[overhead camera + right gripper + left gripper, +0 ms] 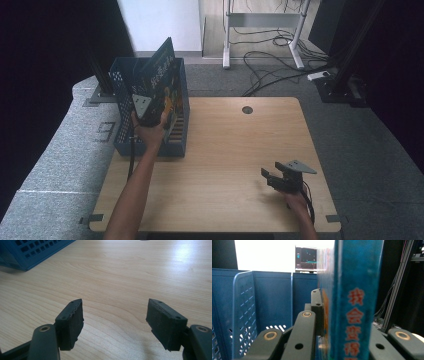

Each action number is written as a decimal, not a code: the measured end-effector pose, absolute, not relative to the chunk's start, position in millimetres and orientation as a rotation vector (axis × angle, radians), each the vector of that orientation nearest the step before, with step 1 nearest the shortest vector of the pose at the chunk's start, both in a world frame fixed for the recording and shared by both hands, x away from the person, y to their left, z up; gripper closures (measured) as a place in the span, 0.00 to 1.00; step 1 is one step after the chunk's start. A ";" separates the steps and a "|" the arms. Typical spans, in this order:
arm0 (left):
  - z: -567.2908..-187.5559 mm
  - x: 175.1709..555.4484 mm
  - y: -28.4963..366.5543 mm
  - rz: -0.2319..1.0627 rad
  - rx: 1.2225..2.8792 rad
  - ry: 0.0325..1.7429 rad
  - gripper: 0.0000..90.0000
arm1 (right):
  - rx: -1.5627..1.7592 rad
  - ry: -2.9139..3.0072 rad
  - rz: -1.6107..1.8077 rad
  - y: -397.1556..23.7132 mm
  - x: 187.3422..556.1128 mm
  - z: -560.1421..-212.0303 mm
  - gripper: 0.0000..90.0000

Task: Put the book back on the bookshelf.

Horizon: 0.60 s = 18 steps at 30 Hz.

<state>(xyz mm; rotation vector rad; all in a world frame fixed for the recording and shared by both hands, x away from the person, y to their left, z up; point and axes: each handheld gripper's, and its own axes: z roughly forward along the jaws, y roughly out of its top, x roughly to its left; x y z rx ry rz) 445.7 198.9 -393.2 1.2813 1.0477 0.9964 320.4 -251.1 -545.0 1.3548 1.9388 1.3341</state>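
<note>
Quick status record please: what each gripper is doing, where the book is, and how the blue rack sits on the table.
left gripper: shut on the book, at the blue rack
book: blue cover, red characters on the spine, upright with a slight tilt, partly inside the rack, top edge sticking out above it
blue rack: perforated plastic file rack, standing on the table's far left part
right gripper: open, nothing between the jaws, low over bare wood near the table's right front
table: light wood, round hole near the far edge
</note>
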 end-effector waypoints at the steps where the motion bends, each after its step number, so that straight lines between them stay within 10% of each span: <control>1: -394.0 446.3 198.4 0.999 1.281 1.047 0.92 | 1.353 1.937 1.336 -251.6 320.1 -545.0 0.33; 18: -404.0 458.4 197.5 1.000 1.276 1.063 0.92 | 1.357 1.932 1.335 -252.5 318.5 -545.9 0.33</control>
